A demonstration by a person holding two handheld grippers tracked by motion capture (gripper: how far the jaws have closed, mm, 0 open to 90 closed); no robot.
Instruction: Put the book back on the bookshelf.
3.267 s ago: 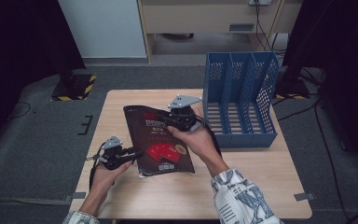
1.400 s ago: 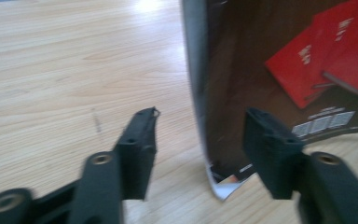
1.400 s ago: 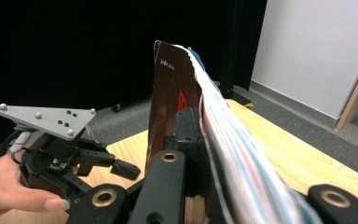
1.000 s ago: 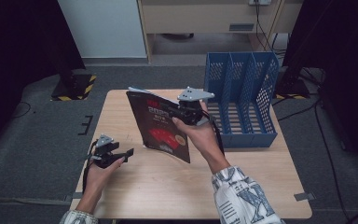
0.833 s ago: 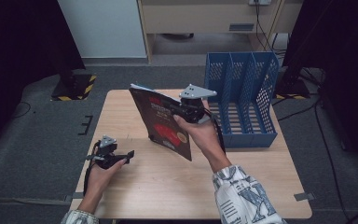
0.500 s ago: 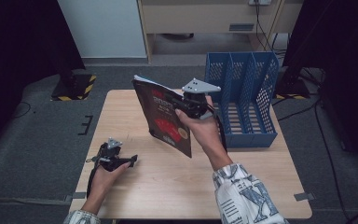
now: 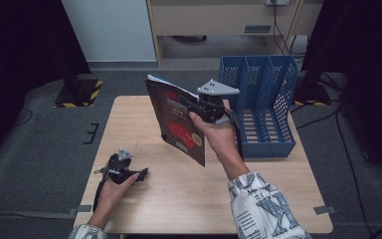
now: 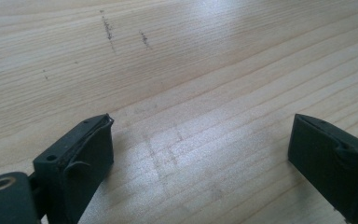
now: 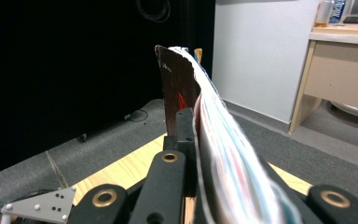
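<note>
A dark-covered magazine point(image 7: 179, 122) with red print is held upright above the table's middle, and my right gripper point(image 7: 199, 107) is shut on its edge. In the right gripper view the pages point(image 9: 214, 126) curve up between the jaws of the right gripper point(image 9: 193, 135). My left gripper point(image 7: 140, 174) rests low at the table's front left. Its jaws have just been opening and now stand wide apart over bare wood, with nothing between them in the left gripper view point(image 8: 200, 154).
A blue file rack point(image 7: 273, 144) with several slots stands on the table's right side, just right of the raised magazine. The wooden table point(image 7: 179, 199) lies bare around the left gripper. A desk and a white panel stand beyond the table.
The magazine has been lifted off the table and tipped upright, up and to the right toward the rack. My left gripper let go of it, drew back to the front left, and opened.
</note>
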